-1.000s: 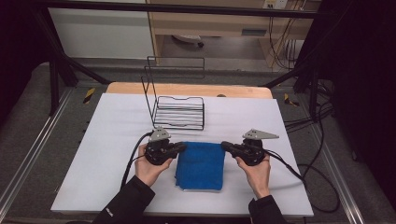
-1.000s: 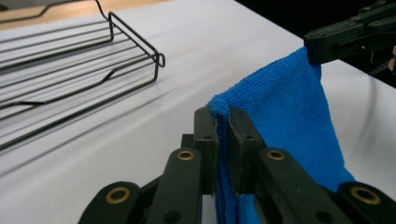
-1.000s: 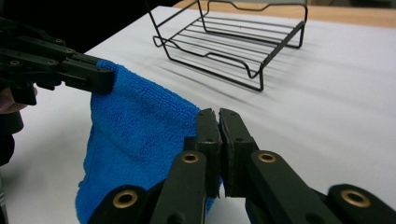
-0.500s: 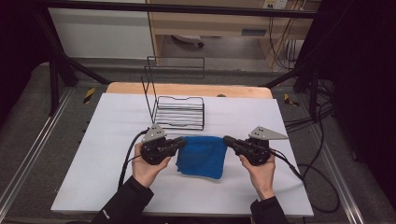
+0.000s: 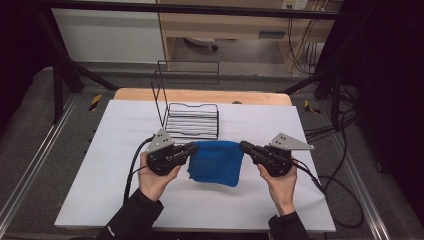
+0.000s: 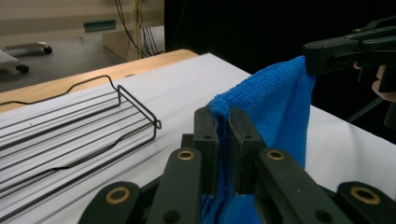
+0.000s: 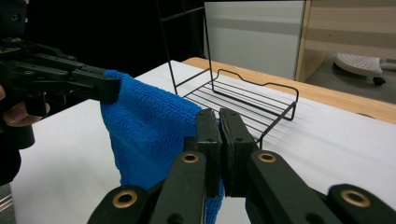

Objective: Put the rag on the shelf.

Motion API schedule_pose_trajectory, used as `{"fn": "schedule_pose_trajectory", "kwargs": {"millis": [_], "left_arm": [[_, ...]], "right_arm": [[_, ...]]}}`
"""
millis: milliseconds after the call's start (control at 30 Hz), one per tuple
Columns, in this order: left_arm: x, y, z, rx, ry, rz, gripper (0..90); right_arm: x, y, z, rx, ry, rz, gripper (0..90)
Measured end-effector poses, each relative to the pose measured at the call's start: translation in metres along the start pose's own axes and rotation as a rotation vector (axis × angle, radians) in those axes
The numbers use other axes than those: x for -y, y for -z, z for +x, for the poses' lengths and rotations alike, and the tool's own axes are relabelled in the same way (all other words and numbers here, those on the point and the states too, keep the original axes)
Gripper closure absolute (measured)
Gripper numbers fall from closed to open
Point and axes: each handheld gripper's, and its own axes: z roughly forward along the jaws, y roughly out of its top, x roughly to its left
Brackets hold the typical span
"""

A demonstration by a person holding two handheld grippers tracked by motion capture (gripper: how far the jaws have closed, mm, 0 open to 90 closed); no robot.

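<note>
- The blue cloth (image 5: 216, 162) hangs between the two grippers above the white table cover (image 5: 100, 150), stretched by its upper edge and sagging below into a rounded lower hem.
- The left gripper (image 5: 192, 148) has its jaws closed tight on the cloth's left upper corner; in the left gripper view the fabric (image 6: 275, 102) is pinched between the two black jaws and drapes away to the right.
- The right gripper (image 5: 244, 146) is likewise clamped shut on the opposite upper corner; in the right gripper view the cloth (image 7: 149, 130) runs from its jaws off to the left, where the other gripper (image 7: 100, 86) grips it.
- Both grippers point inward toward each other, roughly level, each held in a hand (image 5: 155, 180) coming in from the near edge of the table.
- The cloth's lower part hangs close above the cover; whether it touches cannot be told.
- A black wire rack (image 5: 192, 120) with a tall upright back frame stands just behind the cloth, nearer the left gripper.
- Beyond the rack lies a strip of bare wooden tabletop (image 5: 200, 95).
- Nothing lies between the grippers and the cloth.
</note>
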Motion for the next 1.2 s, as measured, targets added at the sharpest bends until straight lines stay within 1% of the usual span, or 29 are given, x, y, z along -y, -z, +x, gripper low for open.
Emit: {"fn": "schedule_pose_trajectory", "kwargs": {"millis": [33, 67, 200, 267, 300, 400, 467, 533, 600, 867, 1067, 1200], "left_arm": [[-0.001, 0.001, 0.000, 0.000, -0.001, -0.004, 83.4], [-0.003, 0.002, 0.001, -0.004, -0.003, -0.010, 83.4], [-0.009, 0.007, 0.002, -0.007, -0.012, -0.035, 83.4], [-0.013, 0.010, 0.003, -0.010, -0.013, -0.050, 83.4], [-0.015, 0.011, 0.003, -0.011, -0.012, -0.054, 83.4], [-0.020, 0.014, 0.005, -0.018, -0.008, -0.074, 83.4], [-0.023, 0.015, 0.007, -0.024, -0.007, -0.087, 83.4], [-0.026, 0.017, 0.009, -0.026, -0.009, -0.101, 83.4], [-0.029, 0.019, 0.011, -0.030, -0.011, -0.115, 83.4], [-0.049, 0.028, 0.019, -0.046, -0.004, -0.192, 83.5], [-0.059, 0.033, 0.025, -0.059, -0.016, -0.226, 83.6], [-0.069, 0.035, 0.027, -0.069, -0.016, -0.261, 83.8]], "right_arm": [[-0.002, 0.000, 0.001, -0.001, 0.004, 0.001, 87.9], [-0.005, 0.000, 0.003, -0.003, 0.012, -0.009, 87.9], [-0.010, 0.000, 0.005, -0.001, 0.018, -0.019, 87.8], [-0.015, 0.000, 0.007, 0.002, 0.029, -0.035, 87.9], [-0.019, 0.001, 0.009, 0.003, 0.032, -0.052, 87.9], [-0.023, 0.000, 0.011, 0.007, 0.036, -0.069, 87.9], [-0.027, -0.002, 0.012, 0.008, 0.034, -0.084, 87.9], [-0.033, -0.005, 0.014, 0.018, 0.040, -0.103, 87.9], [-0.035, -0.006, 0.014, 0.021, 0.045, -0.111, 87.9], [-0.056, -0.013, 0.018, 0.031, 0.055, -0.176, 87.9], [-0.072, -0.019, 0.020, 0.041, 0.071, -0.207, 87.9], [-0.082, -0.022, 0.021, 0.050, 0.085, -0.227, 87.9]]}}
